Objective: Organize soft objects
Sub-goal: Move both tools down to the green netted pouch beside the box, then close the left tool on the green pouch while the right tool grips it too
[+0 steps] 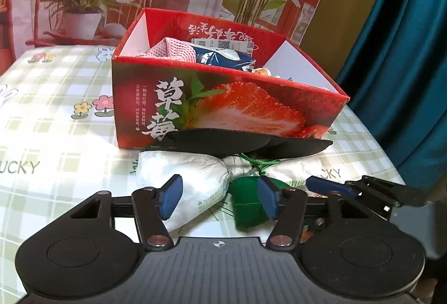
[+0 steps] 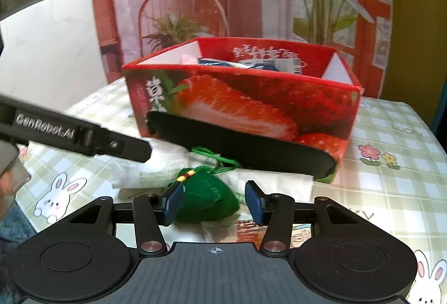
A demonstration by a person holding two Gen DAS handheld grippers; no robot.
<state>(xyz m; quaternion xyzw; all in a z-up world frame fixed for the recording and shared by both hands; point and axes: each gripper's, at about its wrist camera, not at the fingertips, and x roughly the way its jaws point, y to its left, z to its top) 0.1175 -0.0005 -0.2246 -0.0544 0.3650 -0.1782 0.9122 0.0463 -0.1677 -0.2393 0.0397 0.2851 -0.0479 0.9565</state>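
Observation:
A small green cloth pouch [image 2: 206, 199] with a green cord lies on the table in front of the red strawberry box [image 2: 251, 108]. My right gripper [image 2: 214, 203] stands open around it, with a gap showing at the right pad. My left gripper [image 1: 218, 198] is open low over a white soft packet [image 1: 190, 178], and the green pouch [image 1: 245, 206] is by its right finger. A black flat pad [image 1: 237, 140] leans against the box front. The box [image 1: 223, 108] holds a pink knitted cloth [image 1: 173, 50] and a blue-and-white packet [image 1: 223, 59].
The table has a green checked cloth [image 1: 56, 136] printed with flowers and rabbits. A teal curtain [image 1: 405, 52] hangs at the right, close to the table edge. A printed backdrop with plants stands behind the box. The left gripper's black body [image 2: 83, 136] reaches in from the left.

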